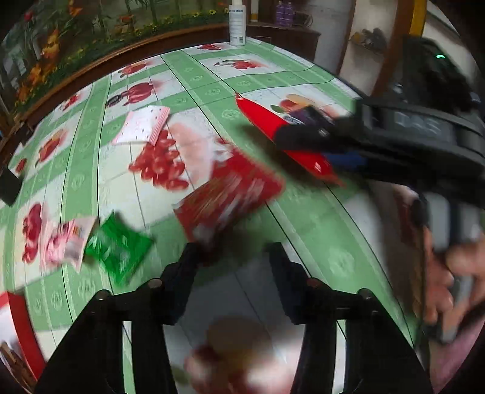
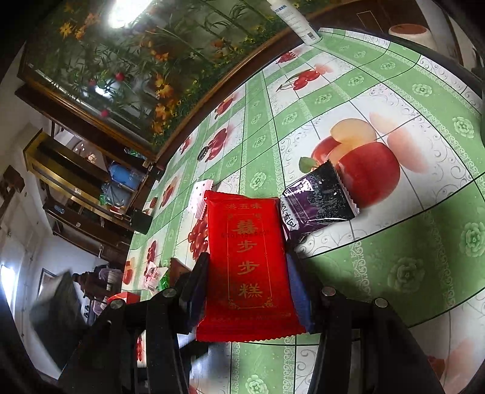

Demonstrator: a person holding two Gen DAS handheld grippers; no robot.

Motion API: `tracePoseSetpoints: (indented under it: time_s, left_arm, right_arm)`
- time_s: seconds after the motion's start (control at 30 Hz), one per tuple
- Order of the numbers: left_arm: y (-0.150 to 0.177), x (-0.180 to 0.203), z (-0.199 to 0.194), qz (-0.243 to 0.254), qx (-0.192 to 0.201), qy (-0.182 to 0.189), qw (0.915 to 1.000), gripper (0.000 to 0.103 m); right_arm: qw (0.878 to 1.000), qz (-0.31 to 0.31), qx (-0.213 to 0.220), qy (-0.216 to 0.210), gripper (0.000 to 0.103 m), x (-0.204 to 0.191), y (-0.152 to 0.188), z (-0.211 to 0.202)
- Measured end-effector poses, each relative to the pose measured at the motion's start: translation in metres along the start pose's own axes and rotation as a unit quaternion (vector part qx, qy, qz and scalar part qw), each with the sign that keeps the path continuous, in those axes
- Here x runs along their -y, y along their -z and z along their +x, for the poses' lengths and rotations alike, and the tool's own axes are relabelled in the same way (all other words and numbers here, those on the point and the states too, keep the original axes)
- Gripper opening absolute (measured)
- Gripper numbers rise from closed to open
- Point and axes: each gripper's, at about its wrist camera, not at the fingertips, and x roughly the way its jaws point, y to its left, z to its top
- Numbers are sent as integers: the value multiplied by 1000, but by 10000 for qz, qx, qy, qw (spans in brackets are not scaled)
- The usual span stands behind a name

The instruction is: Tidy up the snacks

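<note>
My right gripper [image 2: 247,272] is shut on a red snack packet with gold lettering [image 2: 245,254] and holds it above the table, next to a purple packet [image 2: 318,200] lying on the cloth. The same red packet [image 1: 282,136] and right gripper [image 1: 318,139] show in the left wrist view at upper right. My left gripper [image 1: 233,251] is open and empty above the table. Just beyond its fingertips lies a red patterned packet [image 1: 230,197], blurred. A green packet [image 1: 118,251], a pink packet [image 1: 65,245] and a white-pink packet [image 1: 142,124] lie to the left.
The table carries a green and white fruit-print cloth [image 1: 212,81]. A white bottle [image 1: 237,22] stands at the far edge. A red box [image 1: 18,327] sits at the near left. A dark object [image 1: 9,185] lies at the left edge.
</note>
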Motion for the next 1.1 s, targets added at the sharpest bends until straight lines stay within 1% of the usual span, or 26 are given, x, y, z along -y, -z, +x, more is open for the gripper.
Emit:
tracePoseSetpoints:
  time_s: [0.03, 0.1, 0.13, 0.17, 0.2, 0.23, 0.27, 0.3, 0.33, 0.37, 0.43, 0.47, 0.5, 0.57, 0.6, 0.7, 0.73, 0.77, 0.8, 0.83, 0.87, 0.9, 0.97, 1.1]
  left_arm:
    - [3, -3, -6, -82, 58, 46, 9999, 46]
    - [3, -9, -15, -128, 194, -109, 9997, 47]
    - [0, -11, -20, -115, 315, -274, 9991, 50]
    - [-3, -13, -22, -106, 369, -332, 9987, 53]
    - [-7, -14, -23, -106, 398, -354, 9985, 61]
    - [-12, -12, -24, -93, 425, -352, 9984, 65]
    - [-16, -10, -23, -45, 441, -366, 9983, 66]
    - [-22, -3, -21, 99, 451, -445, 9979, 68]
    - [-25, 0, -18, 225, 460, -515, 9974, 73]
    - [-31, 8, -13, 493, 471, -617, 9958, 75]
    - [-36, 19, -1, 980, 346, -661, 9924, 77]
    - [-40, 27, 9, 1263, 248, -808, 9884, 77]
    - [-41, 29, 13, 1385, 210, -841, 9866, 77]
    - [-44, 34, 25, 1612, 92, -702, 9844, 77]
    - [-45, 34, 27, 1637, 59, -624, 9845, 77]
    - [-46, 31, 34, 1525, 67, -416, 9874, 77]
    - [-47, 28, 34, 1434, 122, -290, 9892, 73]
    - [-47, 27, 34, 1397, 142, -231, 9898, 68]
    - [-46, 27, 34, 1369, 172, -182, 9903, 59]
    - [-46, 27, 34, 1321, 180, -82, 9910, 47]
    - [-45, 27, 33, 1299, 186, 2, 9914, 42]
    - [-44, 29, 32, 1309, 192, 10, 9912, 38]
    - [-40, 31, 30, 1317, 215, 12, 9911, 36]
    - [-32, 27, 25, 1131, 182, 116, 9934, 33]
  right_arm:
    - [10000, 8, 3, -10, 51, 0, 0, 0]
    - [10000, 23, 12, -25, 51, 1, 0, 0]
    - [10000, 23, 13, -25, 51, 1, 0, 0]
    - [10000, 22, 13, -25, 51, 1, 0, 0]
    - [10000, 33, 15, -34, 51, 1, 0, 0]
    - [10000, 51, 17, -52, 51, 2, 0, 0]
    - [10000, 72, 18, -65, 51, 3, -1, 0]
    - [9999, 93, 19, -82, 51, 3, -1, 0]
    - [9999, 106, 22, -93, 51, 4, -1, 0]
    - [9999, 104, 27, -91, 51, 4, -1, 0]
    - [9999, 99, 31, -87, 51, 4, -1, 0]
    - [9999, 106, 30, -94, 51, 4, 0, 0]
    - [9999, 105, 31, -95, 51, 4, -1, 0]
    - [9999, 109, 32, -93, 51, 4, 0, 0]
    - [9999, 107, 36, -95, 51, 3, -1, 0]
    - [9999, 88, 48, -89, 51, 2, -1, 1]
    - [9999, 88, 52, -91, 51, 2, -1, 1]
    - [9999, 84, 55, -87, 51, 2, -1, 1]
    - [9999, 74, 58, -80, 51, 1, -2, 1]
    - [9999, 64, 62, -75, 52, 1, -2, 1]
    - [9999, 59, 63, -76, 51, 1, -3, 2]
    - [9999, 50, 66, -76, 51, 1, -3, 2]
    - [9999, 30, 71, -69, 51, 0, -2, 2]
    - [9999, -85, 90, -5, 51, -2, -2, 3]
